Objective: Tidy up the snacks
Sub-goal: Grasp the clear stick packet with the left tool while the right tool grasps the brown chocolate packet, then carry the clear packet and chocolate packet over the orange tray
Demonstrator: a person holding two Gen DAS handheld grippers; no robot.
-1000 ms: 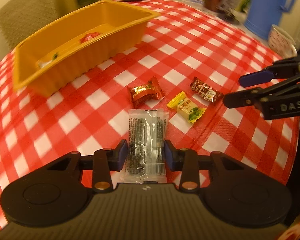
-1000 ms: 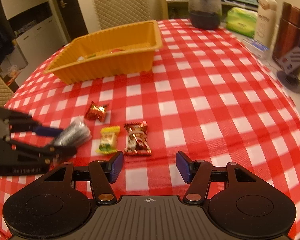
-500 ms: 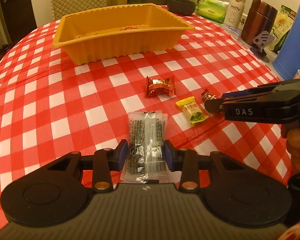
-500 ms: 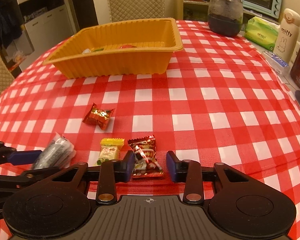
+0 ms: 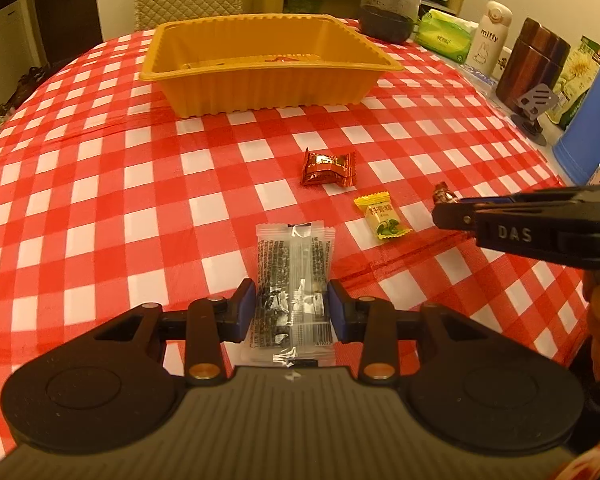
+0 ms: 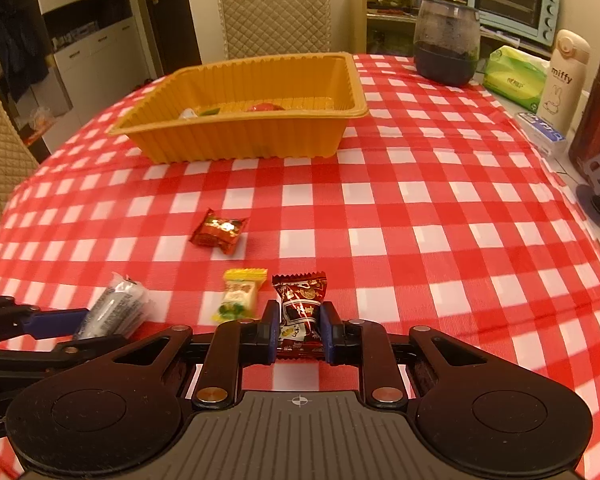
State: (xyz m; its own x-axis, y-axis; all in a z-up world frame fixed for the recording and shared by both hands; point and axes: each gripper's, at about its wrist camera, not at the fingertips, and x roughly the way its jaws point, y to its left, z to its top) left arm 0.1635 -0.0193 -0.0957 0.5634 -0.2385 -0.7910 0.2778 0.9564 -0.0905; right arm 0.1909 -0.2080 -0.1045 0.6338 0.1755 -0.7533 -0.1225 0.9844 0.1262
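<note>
Both claws are loaded at once, and that is where the trouble could start. The left claw (image 5: pixel 291 312) is clamped on a clear sachet of dark snack (image 5: pixel 294 280) at the lower middle of its view, gripping only the near end, so the long free end juts forward over the checked worktop (image 5: pixel 100 208); a quick swing could let the slick film slide out or fold. The right claw (image 6: pixel 299 334) is pinched tight on a dark red wrapped candy (image 6: pixel 302 312) at the lower middle of its own view, and the pads appear to hold mostly crinkled wrapper, a grip that might slip when lifted. The yellow candy (image 6: pixel 239 294) lies just beside that claw, on its left, and could be nudged. The red-orange foil candy (image 5: pixel 329 168) sits apart, nearer the orange tray (image 5: pixel 268 92), which stands at the upper middle with a few snacks already inside. The two claws are close together, so carrying both loads toward the tray risks a collision.
</note>
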